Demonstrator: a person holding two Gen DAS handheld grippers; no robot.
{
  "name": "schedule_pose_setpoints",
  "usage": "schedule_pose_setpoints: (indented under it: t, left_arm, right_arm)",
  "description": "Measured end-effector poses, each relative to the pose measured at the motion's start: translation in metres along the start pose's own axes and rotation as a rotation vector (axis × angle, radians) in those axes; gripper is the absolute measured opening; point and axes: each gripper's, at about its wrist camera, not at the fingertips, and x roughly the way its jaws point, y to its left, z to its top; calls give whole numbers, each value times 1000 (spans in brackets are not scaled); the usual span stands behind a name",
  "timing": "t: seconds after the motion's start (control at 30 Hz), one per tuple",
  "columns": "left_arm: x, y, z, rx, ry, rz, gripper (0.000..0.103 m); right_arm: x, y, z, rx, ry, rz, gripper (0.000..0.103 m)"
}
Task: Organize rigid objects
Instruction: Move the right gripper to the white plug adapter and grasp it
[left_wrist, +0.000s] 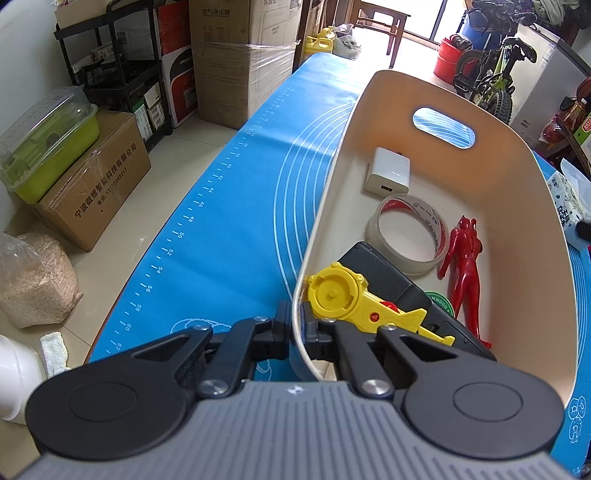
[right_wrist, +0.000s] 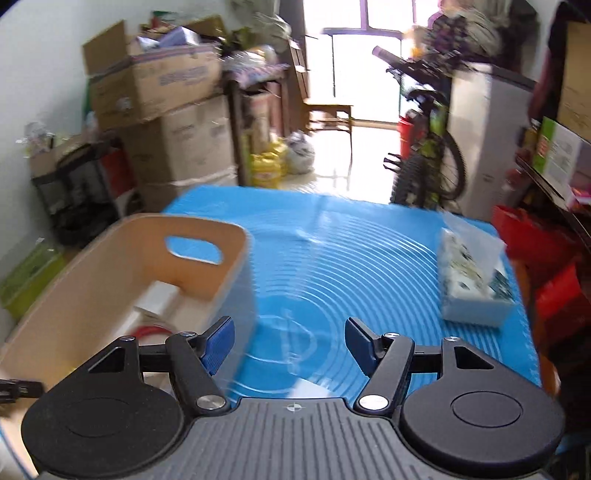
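Five items are gathered in the bin, clamped at its 6 o'clock rim by the left gripper; the right gripper is held wide and empty, so a final tidying or release is judged next.

Beige bin on blue mat: charger, tape roll, red figurine.

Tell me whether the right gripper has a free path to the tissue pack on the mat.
Probably yes: the right gripper is open, and only bare blue mat lies between it and the tissue pack.
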Motion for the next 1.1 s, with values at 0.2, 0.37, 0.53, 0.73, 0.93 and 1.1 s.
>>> schedule_pose_setpoints:
  t: [0.2, 0.37, 0.53, 0.73, 0.93, 1.1]
  left_arm:
    - [0, 0, 0, 0, 0, 0, 7]
    - [0, 0, 0, 1, 1, 1, 7]
    - [0, 0, 0, 3, 0, 2, 7]
    - [0, 0, 0, 2, 0, 2, 7]
    - [0, 0, 0, 2, 0, 1, 7]
    - [0, 0, 0, 1, 1, 1, 7]
  right_arm:
    - [42, -14, -31, 63, 108, -41, 72]
    - [68, -8, -48, 72, 153, -47, 72]
    - [85, -1, -58, 85, 163, -78, 73]
    - [85, 14, -63, 42, 108, -109, 52]
    - [77, 15, -67, 34, 79, -116, 42]
    - [67, 8, -69, 35, 66, -113, 42]
